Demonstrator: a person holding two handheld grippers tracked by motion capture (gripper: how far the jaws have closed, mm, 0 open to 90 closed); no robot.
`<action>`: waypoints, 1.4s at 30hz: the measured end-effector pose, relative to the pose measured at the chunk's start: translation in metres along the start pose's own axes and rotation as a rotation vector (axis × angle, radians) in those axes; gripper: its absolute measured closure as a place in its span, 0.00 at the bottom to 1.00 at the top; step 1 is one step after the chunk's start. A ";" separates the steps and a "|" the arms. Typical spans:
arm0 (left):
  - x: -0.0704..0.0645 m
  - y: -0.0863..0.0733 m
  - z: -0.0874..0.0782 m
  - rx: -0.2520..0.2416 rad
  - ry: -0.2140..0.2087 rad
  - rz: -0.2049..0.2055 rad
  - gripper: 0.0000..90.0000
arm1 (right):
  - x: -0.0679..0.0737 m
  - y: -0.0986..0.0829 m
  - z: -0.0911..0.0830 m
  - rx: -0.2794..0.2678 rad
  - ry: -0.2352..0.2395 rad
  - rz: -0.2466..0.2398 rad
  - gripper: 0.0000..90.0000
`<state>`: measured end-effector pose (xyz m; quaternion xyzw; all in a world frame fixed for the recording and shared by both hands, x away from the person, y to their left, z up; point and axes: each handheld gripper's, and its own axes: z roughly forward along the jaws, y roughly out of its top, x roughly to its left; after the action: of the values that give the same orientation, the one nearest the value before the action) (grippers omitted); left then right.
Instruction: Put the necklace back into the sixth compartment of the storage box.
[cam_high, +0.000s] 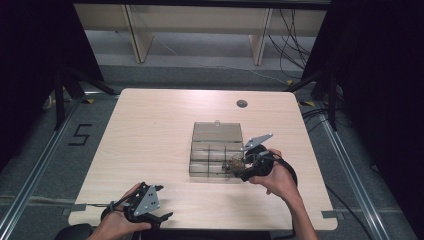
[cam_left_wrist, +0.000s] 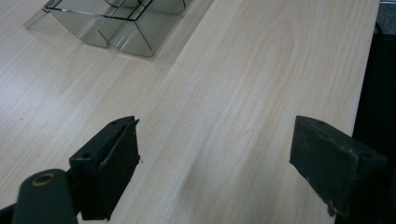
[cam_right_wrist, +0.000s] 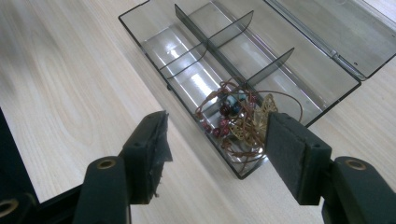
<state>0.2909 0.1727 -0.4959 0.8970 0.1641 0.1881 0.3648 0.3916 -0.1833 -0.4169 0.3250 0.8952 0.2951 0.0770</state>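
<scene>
Right gripper (cam_right_wrist: 215, 144) held released, jaws spread, poised just above near end compartment of clear organizer box (cam_right_wrist: 187, 51). Beaded wire jewelry (cam_right_wrist: 233, 116) seen lying loose in that compartment, not grasped. Box lid seen folded open. Left gripper (cam_left_wrist: 215, 158) held released over bare tabletop (cam_left_wrist: 243, 84), well apart from box.

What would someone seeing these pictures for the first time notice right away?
Probably the clear smoky divided box with its lid open, mid-table, and the tangle of beaded wire jewellery in its end compartment. The right gripper hovers by that compartment, jaws open and empty. The left gripper waits open over bare wood at the table's near edge.
</scene>
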 end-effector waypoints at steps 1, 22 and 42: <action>0.000 0.000 0.000 0.000 0.000 0.000 0.17 | 0.000 0.000 0.000 0.000 0.000 0.000 0.44; 0.000 0.000 -0.001 0.000 0.005 0.002 0.17 | 0.004 -0.009 -0.005 -0.015 0.002 0.024 0.40; 0.000 0.000 -0.001 -0.001 0.006 0.002 0.17 | 0.012 -0.016 -0.003 -0.028 0.022 0.029 0.39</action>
<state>0.2906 0.1731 -0.4953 0.8964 0.1640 0.1914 0.3646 0.3728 -0.1868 -0.4228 0.3338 0.8869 0.3122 0.0672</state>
